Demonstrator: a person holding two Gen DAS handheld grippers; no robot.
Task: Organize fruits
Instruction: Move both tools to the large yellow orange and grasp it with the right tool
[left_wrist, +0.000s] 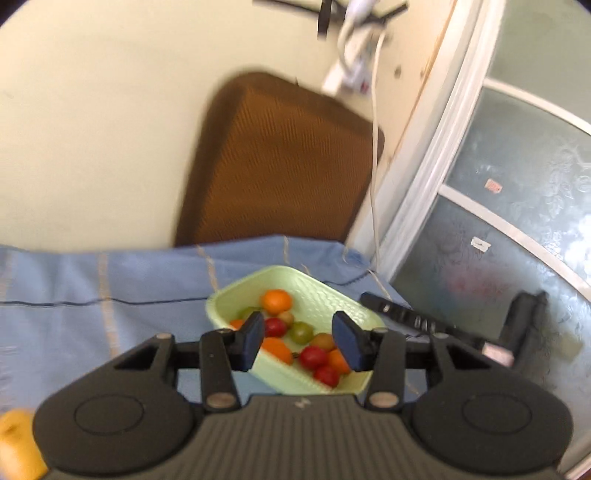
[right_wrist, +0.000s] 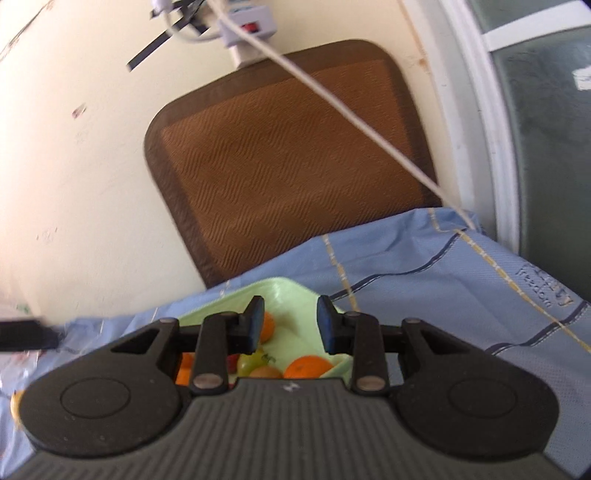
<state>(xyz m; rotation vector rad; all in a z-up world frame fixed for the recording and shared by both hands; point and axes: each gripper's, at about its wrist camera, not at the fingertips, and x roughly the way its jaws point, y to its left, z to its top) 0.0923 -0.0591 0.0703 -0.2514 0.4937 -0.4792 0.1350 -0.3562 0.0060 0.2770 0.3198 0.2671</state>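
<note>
Left wrist view: left gripper (left_wrist: 298, 341), fingers spread, nothing between the pads; green tray (left_wrist: 325, 295) of fruits (left_wrist: 276, 300) lies just beyond the fingertips, near the far right corner of the blue cloth (left_wrist: 92, 277).

Right wrist view: right gripper (right_wrist: 290, 324), fingers apart, empty; same tray (right_wrist: 284, 291) beneath and beyond them.

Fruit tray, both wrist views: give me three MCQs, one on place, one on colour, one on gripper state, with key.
1. Where is the fruit?
A. in the tray
B. loose on the mat
C. in a gripper

2. The tray's colour?
A. red
B. pale green
C. black

3. What is the left gripper holding?
A. an orange
B. a tomato
C. nothing

Key: A, the oranges and red fruits lie inside the tray; B, its walls are pale green; C, the left gripper has a clear gap between its pads.
</note>
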